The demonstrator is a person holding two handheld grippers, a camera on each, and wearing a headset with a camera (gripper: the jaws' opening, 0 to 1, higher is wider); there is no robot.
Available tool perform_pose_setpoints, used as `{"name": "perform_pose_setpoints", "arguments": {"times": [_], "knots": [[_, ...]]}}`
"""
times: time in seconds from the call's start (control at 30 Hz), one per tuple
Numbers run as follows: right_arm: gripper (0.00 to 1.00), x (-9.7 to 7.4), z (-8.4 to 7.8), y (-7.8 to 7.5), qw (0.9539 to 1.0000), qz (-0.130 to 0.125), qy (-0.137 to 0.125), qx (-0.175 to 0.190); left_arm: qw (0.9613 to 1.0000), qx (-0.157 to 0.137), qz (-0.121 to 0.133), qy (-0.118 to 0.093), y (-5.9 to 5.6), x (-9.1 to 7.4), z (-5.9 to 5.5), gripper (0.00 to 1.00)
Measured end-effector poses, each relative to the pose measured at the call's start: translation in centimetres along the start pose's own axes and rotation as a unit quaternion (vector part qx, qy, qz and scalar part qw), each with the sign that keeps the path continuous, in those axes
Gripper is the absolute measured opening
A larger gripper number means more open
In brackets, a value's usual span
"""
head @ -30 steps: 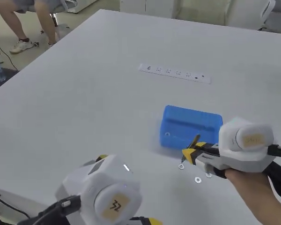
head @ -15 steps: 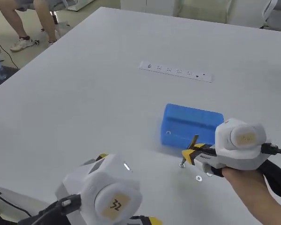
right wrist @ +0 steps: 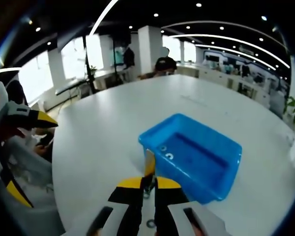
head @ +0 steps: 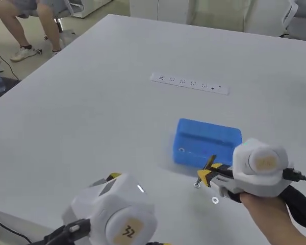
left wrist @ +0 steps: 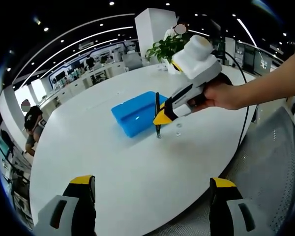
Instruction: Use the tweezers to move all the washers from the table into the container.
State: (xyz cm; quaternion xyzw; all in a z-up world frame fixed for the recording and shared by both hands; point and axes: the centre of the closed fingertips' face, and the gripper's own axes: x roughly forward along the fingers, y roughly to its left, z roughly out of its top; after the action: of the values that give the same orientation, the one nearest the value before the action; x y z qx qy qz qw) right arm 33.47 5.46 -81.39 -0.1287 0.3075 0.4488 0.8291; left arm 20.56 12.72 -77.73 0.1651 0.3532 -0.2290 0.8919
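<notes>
Head view shows the right gripper (head: 206, 174) just in front of the box (head: 209, 135), on the side near the person; a hand (head: 268, 212) holds it; its jaws are clamped on the tweezers (head: 208, 166); the tweezers point down at the table (head: 92, 112), just beside the box wall; a washer (head: 197, 185) lies right at the tips; I cannot tell if the tips pinch it or only sit next to it; a second washer (head: 214, 200) lies flat on the table, a little farther from the box and apart from the first one; a power strip (head: 189, 83) lies on the far side of the box, well apart from it.

Right gripper view looks along the tweezers to the box; the box is blue and open on top; two more washers (right wrist: 162, 147) lie inside it, on the floor next to the wall nearest the tweezers.

Left gripper view shows the left gripper (left wrist: 151, 182) well apart from the box, near the table edge; its jaws are wide apart with nothing between them; from here the tweezers stand almost straight up, tips down, in front of the box.
</notes>
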Motion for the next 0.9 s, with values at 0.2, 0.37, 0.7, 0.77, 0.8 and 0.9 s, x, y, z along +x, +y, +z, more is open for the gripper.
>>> {"name": "perform_pose_setpoints", "arguments": {"times": [0.2,0.37,0.7,0.77,0.8,0.9], "knots": [[0.04,0.3,0.1,0.1,0.9998,-0.002,0.013,-0.013,1.0,0.005,0.003,0.002,0.1,-0.1,-0.1,0.99],[0.04,0.0,0.8,-0.2,1.0,0.004,0.004,-0.007,1.0,0.003,0.003,0.002,0.1,0.0,-0.1,0.99],[0.04,-1.5,4.7,-1.2,0.9982,0.01,-0.049,0.033,1.0,0.008,-0.002,0.004,-0.4,0.2,-0.1,0.99],[0.04,-1.8,5.4,-1.6,0.9977,0.006,-0.058,0.035,1.0,0.008,-0.002,0.005,-0.4,0.2,-0.1,0.99],[0.04,-1.8,5.6,-1.7,0.9975,0.005,-0.06,0.036,1.0,0.007,-0.003,0.005,-0.4,0.3,-0.2,0.99],[0.04,-2.1,6.6,-2.2,0.9963,0.0,-0.074,0.044,1.0,0.007,-0.003,0.006,-0.3,0.3,-0.2,0.99]]}}
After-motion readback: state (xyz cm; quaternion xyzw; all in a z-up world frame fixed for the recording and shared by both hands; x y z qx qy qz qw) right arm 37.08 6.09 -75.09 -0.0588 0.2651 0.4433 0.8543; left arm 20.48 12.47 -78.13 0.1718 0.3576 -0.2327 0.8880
